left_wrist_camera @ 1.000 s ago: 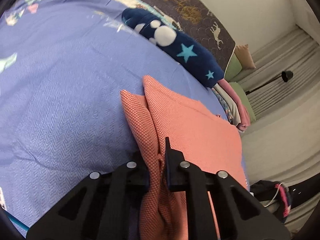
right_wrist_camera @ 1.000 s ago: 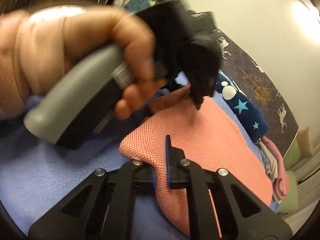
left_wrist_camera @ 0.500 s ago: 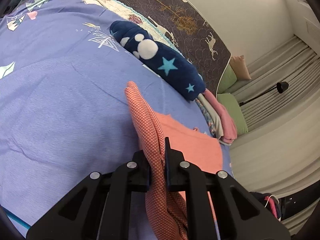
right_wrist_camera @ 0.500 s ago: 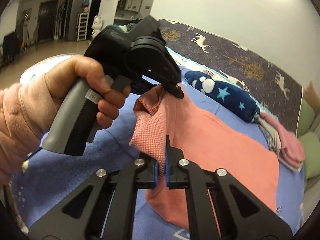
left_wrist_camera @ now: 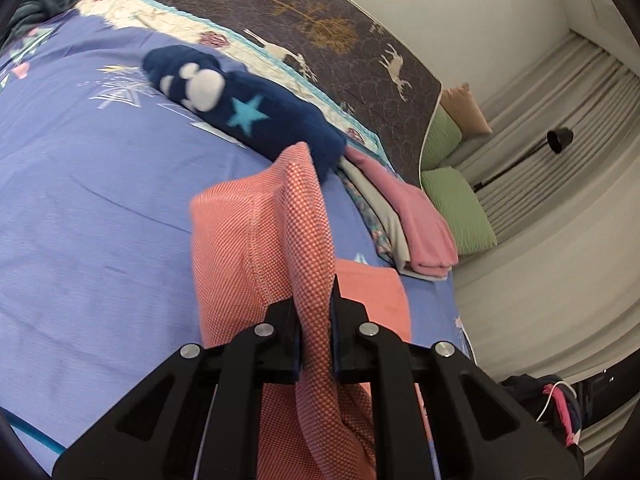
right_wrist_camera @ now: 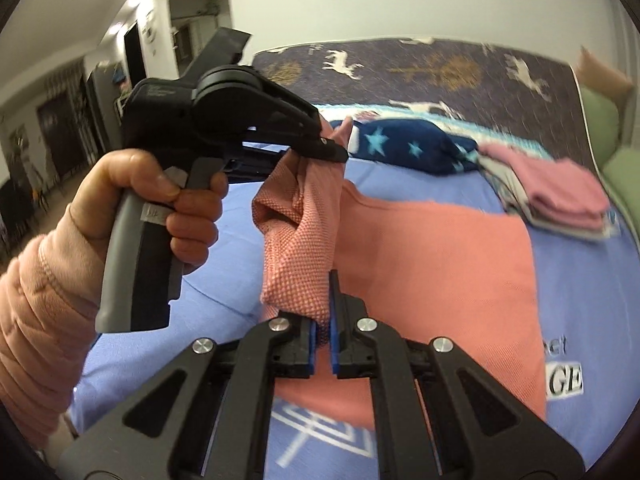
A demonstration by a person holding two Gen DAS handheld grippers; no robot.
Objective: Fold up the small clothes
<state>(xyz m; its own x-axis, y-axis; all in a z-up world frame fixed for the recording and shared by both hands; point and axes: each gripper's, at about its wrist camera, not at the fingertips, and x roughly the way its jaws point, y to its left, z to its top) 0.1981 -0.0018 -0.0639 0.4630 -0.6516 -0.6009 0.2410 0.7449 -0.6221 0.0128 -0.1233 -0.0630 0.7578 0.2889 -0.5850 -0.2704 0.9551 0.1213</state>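
A salmon-orange garment [right_wrist_camera: 432,264] lies partly on the blue bedspread [right_wrist_camera: 580,304], its near edge lifted. My right gripper [right_wrist_camera: 324,304] is shut on one bunched corner of it. My left gripper [left_wrist_camera: 314,300] is shut on another fold of the same orange garment [left_wrist_camera: 256,248], which stands up between its fingers. In the right wrist view the left gripper [right_wrist_camera: 332,152] hangs to the upper left, held by a hand in a pink sleeve [right_wrist_camera: 40,320], cloth draping down from its tip.
A rolled navy blanket with stars [left_wrist_camera: 248,116] lies at the far side of the bed. Beside it sits a stack of folded clothes with pink on top [left_wrist_camera: 408,216]. Green pillows [left_wrist_camera: 456,208], a dark headboard [left_wrist_camera: 340,36] and curtains stand beyond.
Both grippers have risen and moved toward the far side with the orange garment, lifting its edge off the bedspread. The right gripper has rolled, so its view is now level.
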